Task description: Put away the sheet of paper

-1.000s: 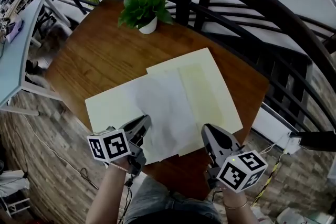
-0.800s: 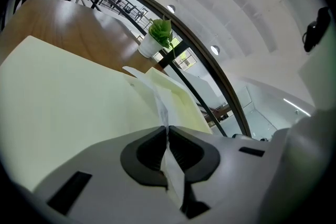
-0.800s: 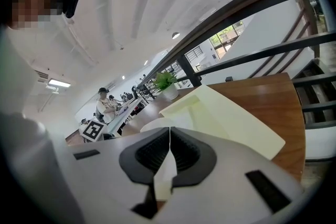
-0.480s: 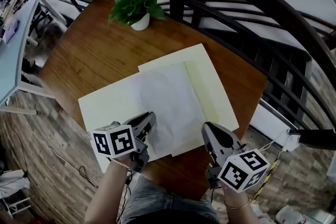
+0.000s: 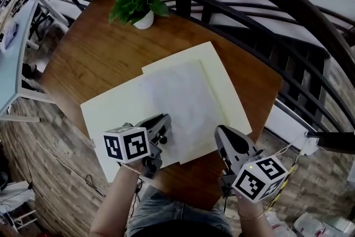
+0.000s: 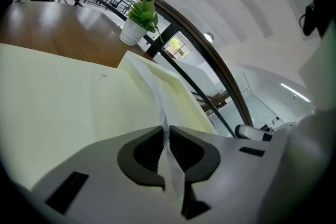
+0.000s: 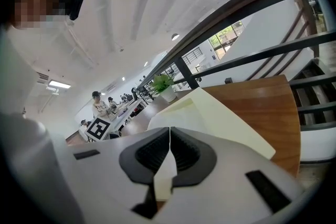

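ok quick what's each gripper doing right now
Left gripper: shut on the sheet of paper.
Right gripper: shut on the edge of the folder.

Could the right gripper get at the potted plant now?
Probably not yet. The right gripper has its jaws shut on the near edge of the folder, and the potted plant stands at the far side of the table. Nothing tall stands between them, so after letting go a stretch might do.

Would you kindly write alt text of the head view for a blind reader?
The left gripper pinches the left edge of a white sheet and the right gripper pinches the open cream folder under it, on a wooden table. A potted plant stands at the far edge.
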Demonstrator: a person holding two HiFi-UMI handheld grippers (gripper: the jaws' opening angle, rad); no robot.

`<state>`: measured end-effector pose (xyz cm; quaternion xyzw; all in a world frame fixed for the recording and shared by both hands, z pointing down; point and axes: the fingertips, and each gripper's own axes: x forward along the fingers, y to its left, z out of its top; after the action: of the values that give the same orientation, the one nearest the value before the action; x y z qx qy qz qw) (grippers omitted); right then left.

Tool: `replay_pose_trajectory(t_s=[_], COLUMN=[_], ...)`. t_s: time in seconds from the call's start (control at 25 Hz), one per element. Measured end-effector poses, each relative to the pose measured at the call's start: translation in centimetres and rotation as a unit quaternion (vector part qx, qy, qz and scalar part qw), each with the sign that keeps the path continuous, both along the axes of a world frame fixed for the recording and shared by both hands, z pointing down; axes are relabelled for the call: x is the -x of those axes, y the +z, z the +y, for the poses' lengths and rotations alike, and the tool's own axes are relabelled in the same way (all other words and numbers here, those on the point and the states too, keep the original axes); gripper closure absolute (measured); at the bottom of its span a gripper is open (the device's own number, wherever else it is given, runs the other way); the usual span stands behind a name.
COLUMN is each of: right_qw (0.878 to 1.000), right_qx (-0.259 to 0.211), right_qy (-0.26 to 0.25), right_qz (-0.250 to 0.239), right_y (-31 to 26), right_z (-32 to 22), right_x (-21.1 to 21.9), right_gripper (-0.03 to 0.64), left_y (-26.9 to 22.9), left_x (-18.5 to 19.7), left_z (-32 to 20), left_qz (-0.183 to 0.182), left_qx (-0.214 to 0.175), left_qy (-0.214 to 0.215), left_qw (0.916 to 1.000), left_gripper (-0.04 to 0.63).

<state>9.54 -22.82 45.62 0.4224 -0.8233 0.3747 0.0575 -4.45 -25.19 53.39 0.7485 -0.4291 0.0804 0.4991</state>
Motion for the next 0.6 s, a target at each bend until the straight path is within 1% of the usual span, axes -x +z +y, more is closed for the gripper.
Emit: replay_pose_trajectory(t_s=[0.16,0.36,0.48,0.6], right_qw=[1.000,1.000,1.000,1.000], right_qx=[0.000,0.000,0.000,0.003], right_qy=[0.007,0.013,0.014,0.013], right_qz=[-0.001,-0.003,-0.003,-0.004], right_y=[0.1,0.1,0.1,0.3], right_z=[0.1,0.2,0.2,0.2], right_x=[-0.4,-0.6,-0.7,-0.6], right_gripper=[0.589,0.589,0.589,0.589], left_y=[0.4,0.7,0.7,1.0], left_x=[-0.6,-1.4,-2.3,-3.0], left_z=[-0.3,-0.5,-0.7,-0.9], left_qz=[-0.013,-0.023,-0.024,-0.034], left_qx=[0.005,0.013,0.016,0.020], left_qy=[0.004,0.027,0.049,0.061], left_qw=[0.9999,0.9993,0.9984,0.9974], left_gripper=[0.563,0.518,0.464,0.438])
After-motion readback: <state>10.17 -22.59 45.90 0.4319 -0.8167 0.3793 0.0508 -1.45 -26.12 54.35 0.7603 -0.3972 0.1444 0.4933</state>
